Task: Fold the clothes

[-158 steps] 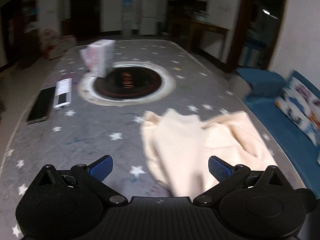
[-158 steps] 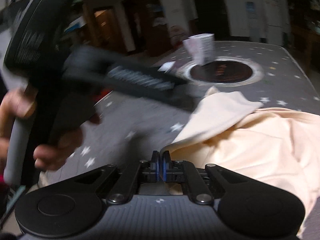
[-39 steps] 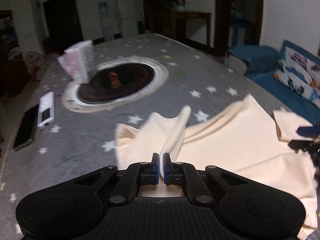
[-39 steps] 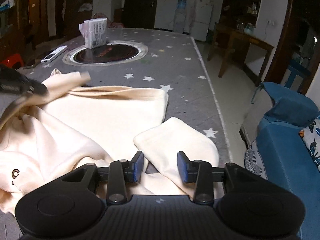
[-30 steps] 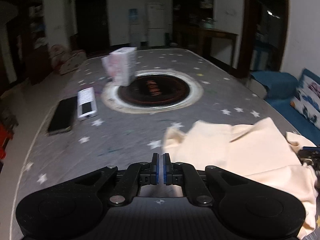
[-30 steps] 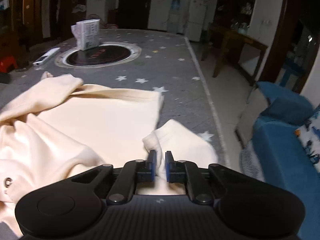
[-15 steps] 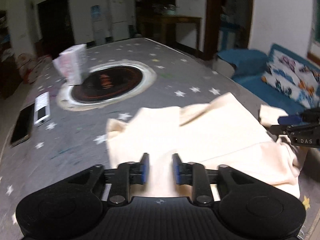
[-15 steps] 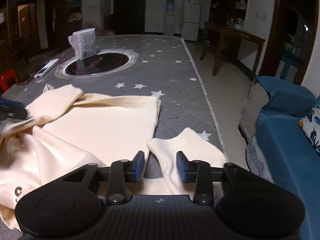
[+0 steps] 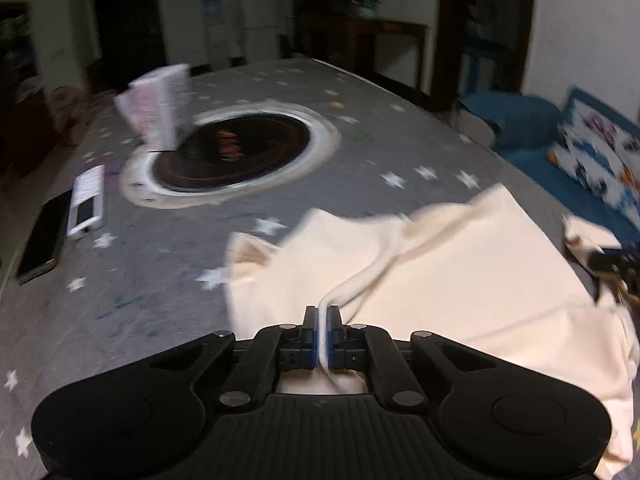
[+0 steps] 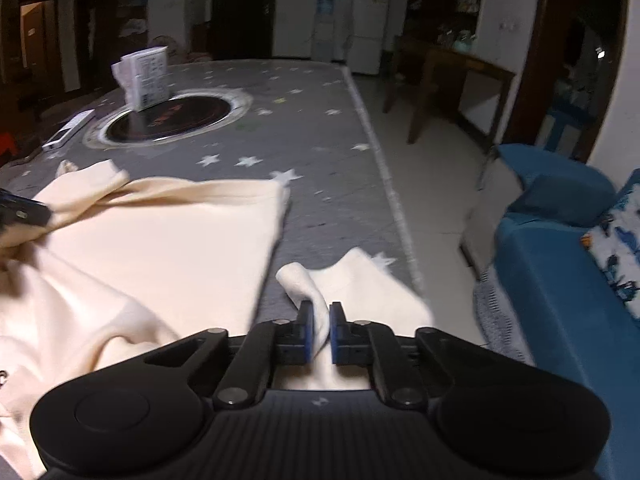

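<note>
Cream sweatshirt (image 9: pixel 460 280) fills the lower right of the left wrist view, spread on the star-patterned counter (image 9: pixel 160 280); left gripper (image 9: pixel 322 330) jaws pinch a raised ridge of it at bottom centre. Right wrist view: right gripper (image 10: pixel 320 330) jaws nearly together, a sleeve (image 10: pixel 360 284) fold between them, low centre

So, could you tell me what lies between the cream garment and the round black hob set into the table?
Only bare star-patterned tablecloth separates the cream garment from the hob, clearest in the left wrist view.
</note>
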The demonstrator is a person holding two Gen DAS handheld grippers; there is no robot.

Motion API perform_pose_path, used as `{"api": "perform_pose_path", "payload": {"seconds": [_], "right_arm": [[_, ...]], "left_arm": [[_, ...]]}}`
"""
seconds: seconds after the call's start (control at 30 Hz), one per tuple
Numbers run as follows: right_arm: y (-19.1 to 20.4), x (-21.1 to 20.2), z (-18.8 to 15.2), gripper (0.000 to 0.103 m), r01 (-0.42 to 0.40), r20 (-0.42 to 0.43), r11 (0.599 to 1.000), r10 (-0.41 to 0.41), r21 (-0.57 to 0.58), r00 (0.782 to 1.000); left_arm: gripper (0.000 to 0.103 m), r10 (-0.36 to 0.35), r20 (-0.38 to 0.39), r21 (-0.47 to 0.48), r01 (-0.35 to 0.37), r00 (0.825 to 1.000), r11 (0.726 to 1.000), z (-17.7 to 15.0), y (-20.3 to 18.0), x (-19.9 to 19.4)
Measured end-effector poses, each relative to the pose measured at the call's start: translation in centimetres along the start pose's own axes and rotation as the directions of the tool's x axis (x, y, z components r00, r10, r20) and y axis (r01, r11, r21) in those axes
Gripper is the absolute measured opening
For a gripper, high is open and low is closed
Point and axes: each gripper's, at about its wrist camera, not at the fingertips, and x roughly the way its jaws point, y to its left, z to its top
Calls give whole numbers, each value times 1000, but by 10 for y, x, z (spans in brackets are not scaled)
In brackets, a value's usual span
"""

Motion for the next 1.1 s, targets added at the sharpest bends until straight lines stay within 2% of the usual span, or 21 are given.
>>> {"api": "perform_pose_path", "payload": {"seconds": [0.17,0.3,0.47,0.6,0.67,0.77,0.8,0.87,0.9,0.93,1.0,1.1], "right_arm": [[-13,-15,1,4,86,49,996,-86,12,995],[-26,-26,2,3,165,80,986,-167,34,983],[-38,-28,0,3,250,86,968,-251,30,964],[-45,-23,-4,3,272,60,962,-274,33,960],[-48,-19,-5,4,271,36,962,-273,39,961],[-48,-20,-8,7,268,12,963,-269,37,963],[-47,-22,-10,7,266,11,963,-266,31,964],[-43,-28,-12,10,252,15,968,-252,18,968],[-40,-33,-12,13,240,22,971,-240,13,970],[-38,-38,-12,15,222,28,975,-222,7,975],[-32,-49,-13,17,164,41,986,-164,-6,986],[-21,-65,-15,24,54,43,998,-53,-28,998]], "left_arm": [[4,46,95,-110,-36,994,993,-3,36,-42],[4,106,129,-195,-79,986,978,-14,69,-74],[2,218,122,-286,-176,968,942,-42,109,-104],[2,289,85,-346,-244,953,906,-66,138,-119],[2,272,47,-351,-239,961,905,-74,146,-119],[4,210,40,-313,-187,977,931,-77,134,-120],[7,189,40,-299,-169,981,939,-77,129,-119],[24,156,40,-279,-139,987,950,-74,117,-113],[41,144,36,-269,-129,989,954,-72,111,-108],[50,133,31,-258,-121,991,959,-70,104,-103],[55,128,16,-216,-121,992,969,-67,90,-91],[54,134,-13,-187,-134,991,973,-61,78,-65]]}}
